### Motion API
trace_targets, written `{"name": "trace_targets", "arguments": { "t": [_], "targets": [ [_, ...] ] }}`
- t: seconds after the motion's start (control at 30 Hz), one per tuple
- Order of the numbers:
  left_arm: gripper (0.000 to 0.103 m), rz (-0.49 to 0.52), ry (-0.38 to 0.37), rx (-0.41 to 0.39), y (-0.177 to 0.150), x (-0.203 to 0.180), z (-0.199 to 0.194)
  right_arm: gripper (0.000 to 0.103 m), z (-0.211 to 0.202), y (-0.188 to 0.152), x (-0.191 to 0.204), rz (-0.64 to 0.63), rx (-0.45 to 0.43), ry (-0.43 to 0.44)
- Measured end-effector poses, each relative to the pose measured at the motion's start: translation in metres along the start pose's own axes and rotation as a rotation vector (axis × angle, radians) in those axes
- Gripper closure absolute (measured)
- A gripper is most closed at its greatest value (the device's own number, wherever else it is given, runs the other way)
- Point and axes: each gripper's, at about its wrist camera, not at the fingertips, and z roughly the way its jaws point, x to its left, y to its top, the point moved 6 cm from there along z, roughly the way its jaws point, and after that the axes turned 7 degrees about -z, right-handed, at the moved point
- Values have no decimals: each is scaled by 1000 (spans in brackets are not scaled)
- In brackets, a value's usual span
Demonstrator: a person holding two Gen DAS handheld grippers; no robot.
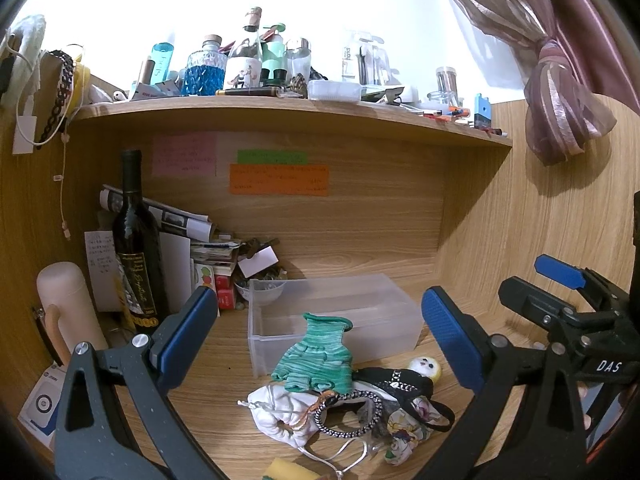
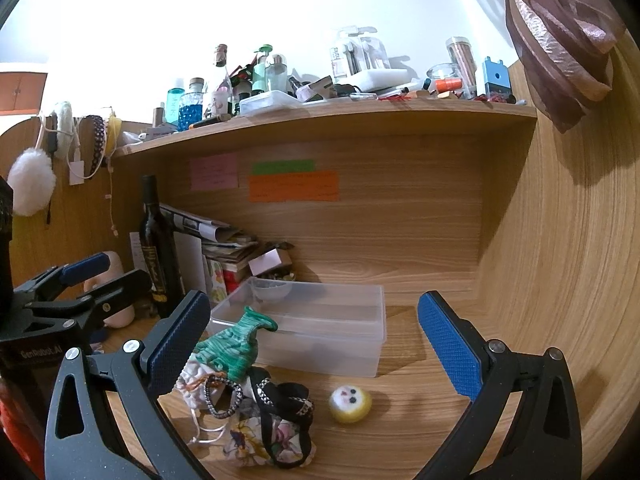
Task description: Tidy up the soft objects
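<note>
A pile of soft things lies on the wooden desk in front of a clear plastic box (image 1: 360,308) (image 2: 320,320). It holds a green knitted glove (image 1: 316,356) (image 2: 230,348), a white pouch (image 1: 280,408), a black and white braided hair tie (image 1: 348,412) (image 2: 220,396), a black strap (image 1: 404,384) (image 2: 288,396), a floral cloth (image 1: 404,428) (image 2: 260,440) and a yellow-white plush ball with a face (image 1: 426,366) (image 2: 350,402). My left gripper (image 1: 320,340) is open above the pile. My right gripper (image 2: 316,344) is open, to the right of the left one.
A dark wine bottle (image 1: 136,248) (image 2: 158,248), papers and small boxes stand at the back left. A small bowl (image 1: 264,290) sits behind the box. A cluttered shelf (image 1: 280,108) runs overhead. A yellow sponge (image 1: 286,470) lies at the near edge. A curtain (image 1: 560,100) hangs at right.
</note>
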Motion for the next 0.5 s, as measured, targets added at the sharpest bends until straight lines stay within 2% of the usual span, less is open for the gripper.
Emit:
{"name": "trace_targets", "arguments": {
  "t": [0.5],
  "targets": [
    [0, 14, 3, -19, 3, -1, -6, 0, 1, 2, 5, -6, -7, 4]
  ]
}}
